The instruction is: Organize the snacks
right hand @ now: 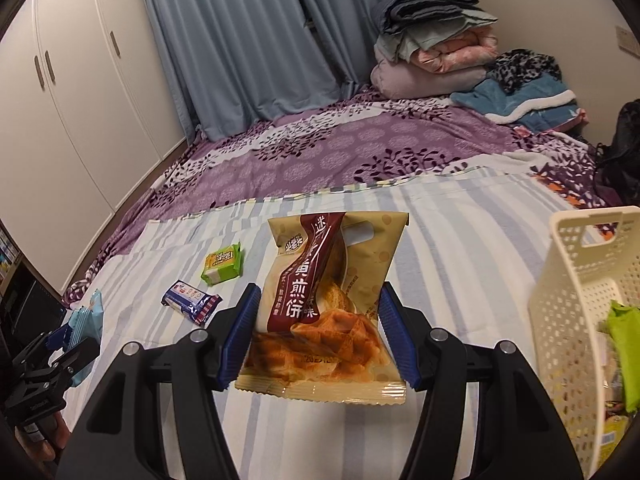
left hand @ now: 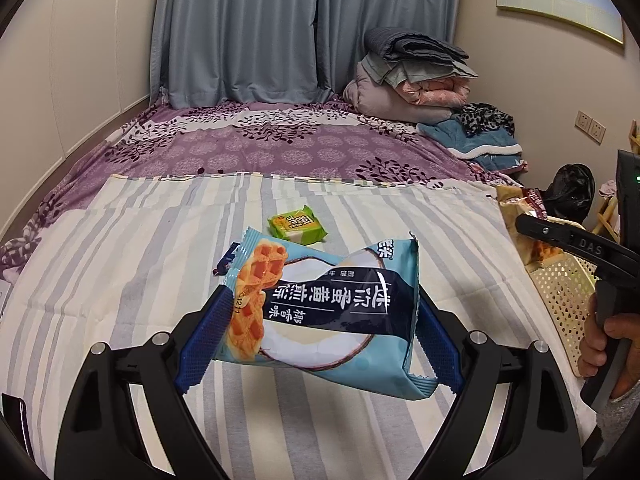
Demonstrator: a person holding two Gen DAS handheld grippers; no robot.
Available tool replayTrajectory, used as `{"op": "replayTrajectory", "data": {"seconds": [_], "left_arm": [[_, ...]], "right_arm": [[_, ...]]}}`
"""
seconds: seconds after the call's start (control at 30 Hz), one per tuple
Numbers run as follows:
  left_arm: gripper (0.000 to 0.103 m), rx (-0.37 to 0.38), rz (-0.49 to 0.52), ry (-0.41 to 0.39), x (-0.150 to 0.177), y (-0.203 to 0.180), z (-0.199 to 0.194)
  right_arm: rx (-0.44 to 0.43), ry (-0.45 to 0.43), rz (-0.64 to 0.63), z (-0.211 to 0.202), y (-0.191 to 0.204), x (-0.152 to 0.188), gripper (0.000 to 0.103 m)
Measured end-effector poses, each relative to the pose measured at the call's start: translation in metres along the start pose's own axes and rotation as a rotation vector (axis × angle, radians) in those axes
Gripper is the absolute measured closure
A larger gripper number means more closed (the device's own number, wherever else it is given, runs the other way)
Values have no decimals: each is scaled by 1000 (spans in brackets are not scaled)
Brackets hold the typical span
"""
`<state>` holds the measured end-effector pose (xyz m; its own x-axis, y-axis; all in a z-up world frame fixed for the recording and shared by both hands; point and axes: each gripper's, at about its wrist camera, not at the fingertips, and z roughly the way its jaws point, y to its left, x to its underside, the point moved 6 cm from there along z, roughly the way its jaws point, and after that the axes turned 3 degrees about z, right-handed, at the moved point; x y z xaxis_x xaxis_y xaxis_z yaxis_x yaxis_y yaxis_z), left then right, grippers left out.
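Mid-task. The left gripper (left hand: 320,320) is clamped on a blue coconut waffle pack (left hand: 324,304), held above the striped sheet (left hand: 120,280). The right gripper (right hand: 318,336) is clamped on a tan-and-maroon waffle pack (right hand: 324,308), also off the bed — the cream perforated basket (right hand: 580,264) sits just to its right. The basket already holds some snacks, a lime-green pack (right hand: 624,344) among them. Still loose on the sheet: a small green biscuit pack (right hand: 223,267) and a blue-white bar (right hand: 191,303). So, by my read: two in hand to drop in, two left to collect.
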<state>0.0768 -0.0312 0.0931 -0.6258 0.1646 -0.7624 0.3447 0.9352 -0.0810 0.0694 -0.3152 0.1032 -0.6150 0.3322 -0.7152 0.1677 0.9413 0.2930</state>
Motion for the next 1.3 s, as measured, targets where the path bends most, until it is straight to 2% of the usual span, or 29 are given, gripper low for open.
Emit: {"op": "replayTrajectory", "data": {"seconds": [0.27,0.57,1.0,1.3], "left_arm": [[14,23,42,-19,-8,-24,-8],[14,68,104,-45,-19,-61,-16],[14,146,223,-70,-34,-130,-26],[14,211,305,-94,-41,-184,-31]], "right_arm": [[38,-77,51,-51,-41,-7,43],[129,-159,102,-111,-98,-6,43],[275,-202,217,-163,-184,26,43],[324,-207,259,-182,-221,44,43]]}}
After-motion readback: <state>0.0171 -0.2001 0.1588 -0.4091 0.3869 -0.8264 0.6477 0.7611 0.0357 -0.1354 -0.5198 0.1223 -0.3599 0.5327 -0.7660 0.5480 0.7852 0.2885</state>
